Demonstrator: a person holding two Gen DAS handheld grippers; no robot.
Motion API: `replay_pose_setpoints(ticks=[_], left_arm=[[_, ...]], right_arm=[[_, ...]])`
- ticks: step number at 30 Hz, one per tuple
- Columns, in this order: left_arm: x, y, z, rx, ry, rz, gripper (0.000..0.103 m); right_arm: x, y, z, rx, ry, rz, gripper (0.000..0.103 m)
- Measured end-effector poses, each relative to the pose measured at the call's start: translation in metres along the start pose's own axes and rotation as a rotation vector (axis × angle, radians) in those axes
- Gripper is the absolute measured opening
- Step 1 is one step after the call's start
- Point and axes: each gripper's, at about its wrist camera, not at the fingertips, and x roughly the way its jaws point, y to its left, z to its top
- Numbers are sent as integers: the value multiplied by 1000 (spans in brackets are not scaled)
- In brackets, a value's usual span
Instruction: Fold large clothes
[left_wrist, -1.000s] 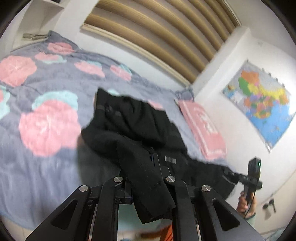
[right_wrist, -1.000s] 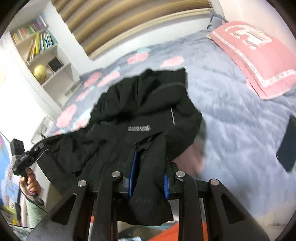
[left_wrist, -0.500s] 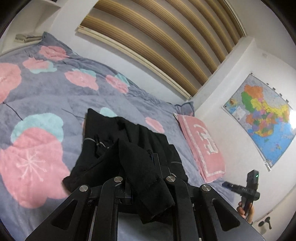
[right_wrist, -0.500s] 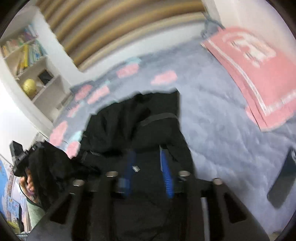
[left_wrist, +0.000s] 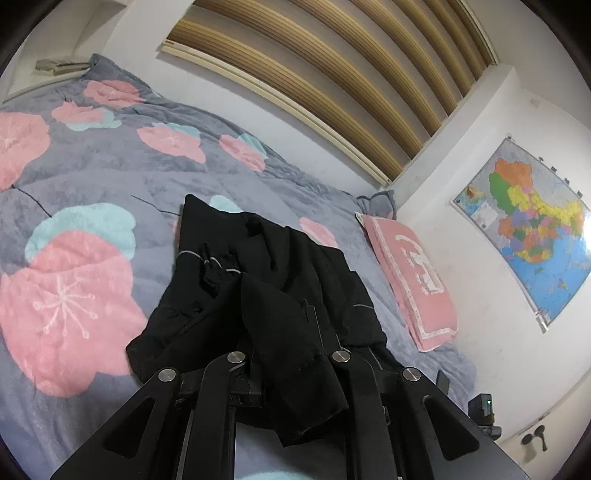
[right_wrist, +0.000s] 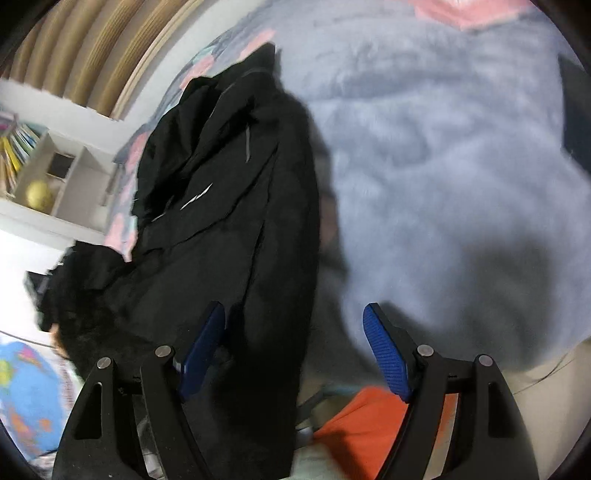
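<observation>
A large black jacket lies crumpled on the flowered grey bedspread, its near end hanging off the bed's front edge. My left gripper is shut on a fold of the jacket, which drapes over its fingers and hides the tips. In the right wrist view the jacket runs lengthwise from the gripper toward the headboard. My right gripper is open, its blue pads spread wide, with the jacket's near edge lying between them and loose.
A pink pillow lies at the right of the bed under a wall map. A dark phone lies on the bedspread at right. White shelves stand at the left. Something orange is below the bed edge.
My right gripper has opened and let go of the jacket, and swung to look down at the bed. My left gripper has stayed shut on its fold and moved forward over the bed.
</observation>
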Motion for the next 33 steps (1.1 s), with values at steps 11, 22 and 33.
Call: replay_pose_setpoints(ticks=[11,22,33], left_arm=[[0,-11,4,22,-3,6,14],[6,6,66,-35,-89,-1,15],[127,53,134,-83,-43,154,15]], right_arm=[[-20,90,13,-216,-65,76,41],[-61,187,129,-392,-263,87,41],[19,172,265,-229,-307,31,41]])
